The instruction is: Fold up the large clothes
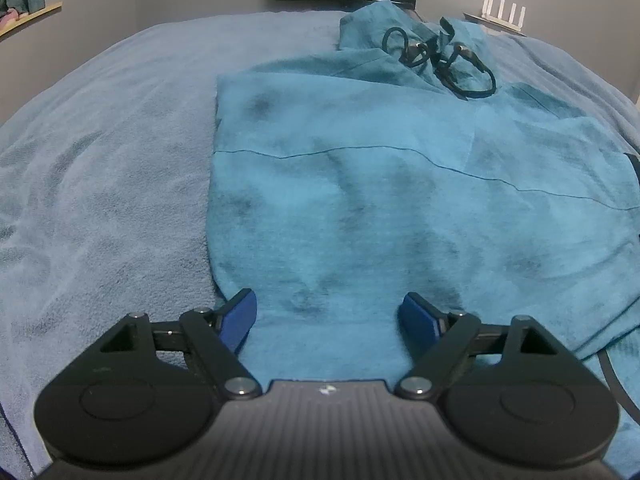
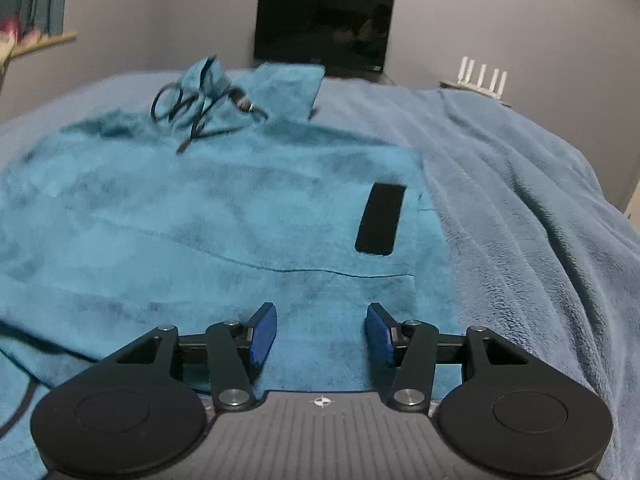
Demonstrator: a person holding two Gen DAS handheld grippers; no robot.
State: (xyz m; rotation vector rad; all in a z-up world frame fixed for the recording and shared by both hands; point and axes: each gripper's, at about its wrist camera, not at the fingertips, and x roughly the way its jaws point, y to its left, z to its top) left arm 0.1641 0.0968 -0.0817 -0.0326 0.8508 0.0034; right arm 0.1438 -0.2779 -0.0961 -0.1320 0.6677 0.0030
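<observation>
A large teal fleece hooded garment (image 1: pixel 380 200) lies spread flat on the bed, its hood and dark drawstrings (image 1: pixel 440 56) at the far end. In the right wrist view the same garment (image 2: pixel 200 220) shows a black rectangular patch (image 2: pixel 380 219) near its right edge and its drawstrings (image 2: pixel 196 108). My left gripper (image 1: pixel 327 312) hangs over the garment's near left hem, jaws wide apart with only cloth showing below. My right gripper (image 2: pixel 321 328) stands over the near right hem, blue pads (image 2: pixel 264 336) apart and gripping nothing.
A light blue fleece blanket (image 1: pixel 100 200) covers the bed (image 2: pixel 520 240) on both sides of the garment. A dark screen (image 2: pixel 324 32) stands against the grey wall behind. A white router (image 2: pixel 482 76) sits at the back right. A wooden shelf (image 1: pixel 28 16) is at the far left.
</observation>
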